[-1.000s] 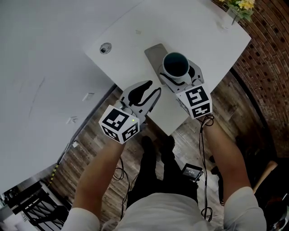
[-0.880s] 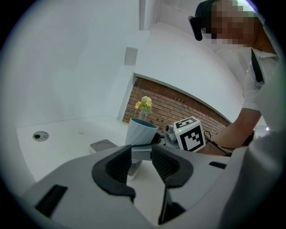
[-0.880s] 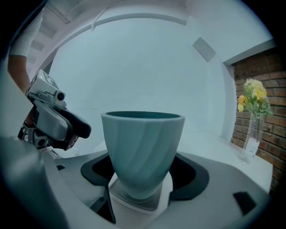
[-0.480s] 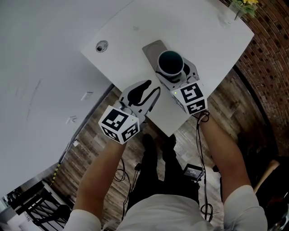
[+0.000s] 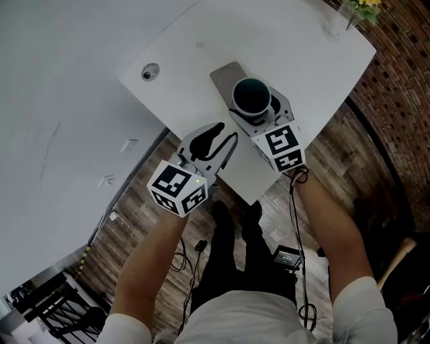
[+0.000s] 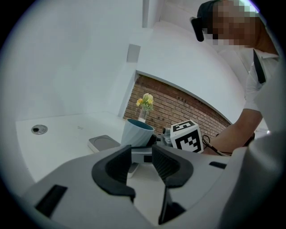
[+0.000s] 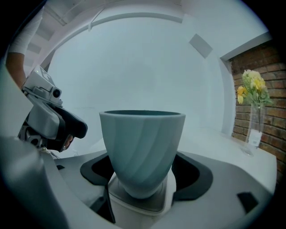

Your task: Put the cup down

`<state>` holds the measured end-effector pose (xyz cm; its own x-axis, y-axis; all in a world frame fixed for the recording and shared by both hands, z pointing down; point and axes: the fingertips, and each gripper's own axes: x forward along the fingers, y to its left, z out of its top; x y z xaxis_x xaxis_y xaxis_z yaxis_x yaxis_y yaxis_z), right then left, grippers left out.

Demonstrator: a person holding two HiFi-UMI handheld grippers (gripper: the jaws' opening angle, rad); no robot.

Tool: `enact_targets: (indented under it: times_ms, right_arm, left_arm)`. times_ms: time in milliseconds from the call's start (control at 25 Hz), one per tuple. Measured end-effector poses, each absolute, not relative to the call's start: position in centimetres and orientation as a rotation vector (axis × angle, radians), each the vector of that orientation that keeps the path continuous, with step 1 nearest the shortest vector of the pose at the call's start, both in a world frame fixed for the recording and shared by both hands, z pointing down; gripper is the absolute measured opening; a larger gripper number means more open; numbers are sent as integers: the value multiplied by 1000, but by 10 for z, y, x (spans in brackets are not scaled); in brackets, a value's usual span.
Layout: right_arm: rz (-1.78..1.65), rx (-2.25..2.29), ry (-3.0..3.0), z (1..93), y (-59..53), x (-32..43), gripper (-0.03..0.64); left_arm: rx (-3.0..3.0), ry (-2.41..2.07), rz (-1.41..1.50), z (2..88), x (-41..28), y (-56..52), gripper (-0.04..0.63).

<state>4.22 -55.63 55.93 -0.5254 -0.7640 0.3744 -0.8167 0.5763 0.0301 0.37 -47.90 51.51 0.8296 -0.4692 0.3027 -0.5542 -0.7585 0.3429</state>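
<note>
A teal ribbed cup (image 5: 251,96) stands upright between the jaws of my right gripper (image 5: 259,109), which is shut on its lower body. Its base (image 7: 142,147) sits on or just above a grey square coaster (image 7: 144,202) on the white table (image 5: 289,40); contact cannot be told. The coaster (image 5: 225,72) shows partly beyond the cup in the head view. My left gripper (image 5: 227,132) hangs open and empty at the table's near edge, left of the cup. From the left gripper view the cup (image 6: 136,133) and coaster (image 6: 105,143) lie ahead of the open left gripper (image 6: 144,163).
A glass vase with yellow flowers (image 5: 349,17) stands at the table's far right corner by a brick wall. A small round metal fitting (image 5: 149,71) sits at the table's left. Wooden floor, cables and the person's legs lie below the near edge.
My right gripper and the cup have shifted slightly left and further onto the table, over the coaster. The left gripper has stayed where it was.
</note>
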Motion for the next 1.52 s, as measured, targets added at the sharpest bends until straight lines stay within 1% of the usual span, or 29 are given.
enact_targets:
  times_ms: [200,280,360,800,840,960,1080,1120,1200,1240,1360,1400,1520]
  right_arm:
    - [186,1308,-2462,556,-554,43,391]
    - [193,1318,-2462,555,-552,45,426]
    - [204,1324,-2459,556,-550,46,436]
    - [240,1348,-2420,550,-525,59,437]
    - [256,1349,-2413,548,-519,62,436]
    - [304,1355,-2404,533,-500,68,434]
    - [319,1373,-2421,507,-487,71,430]
    - [312,1382,-2424,496,-484,72,410]
    - [282,1403,-2423,475,-480,75,281]
    - [267,1414,-2423,464,-478,78,229]
    - [212,1454,-2421,430,-469,84,107]
    - [194,1469,-2419,419,-464,85,89]
    - [159,1521,-2412,389,-448,89,67]
  left_arm:
    - [2593,-763,272,514,3,-477,133]
    - [2595,-763,270,512,3,-476,133]
    - [2597,-763,269,511,2,-475,133]
    - [2597,-787,249,502,-5,-468,132]
    - [2596,-788,245,499,-7,-466,128]
    - [2601,-791,223,489,-12,-458,83]
    - [2611,-793,199,474,-15,-453,58]
    - [2614,-794,192,468,-15,-452,55]
    - [2628,-798,181,453,-13,-450,46]
    - [2638,-799,176,444,-11,-449,43]
    - [2673,-793,154,414,-8,-443,41]
    - [2684,-789,140,404,-8,-440,41]
    - [2714,-787,105,374,-12,-427,41]
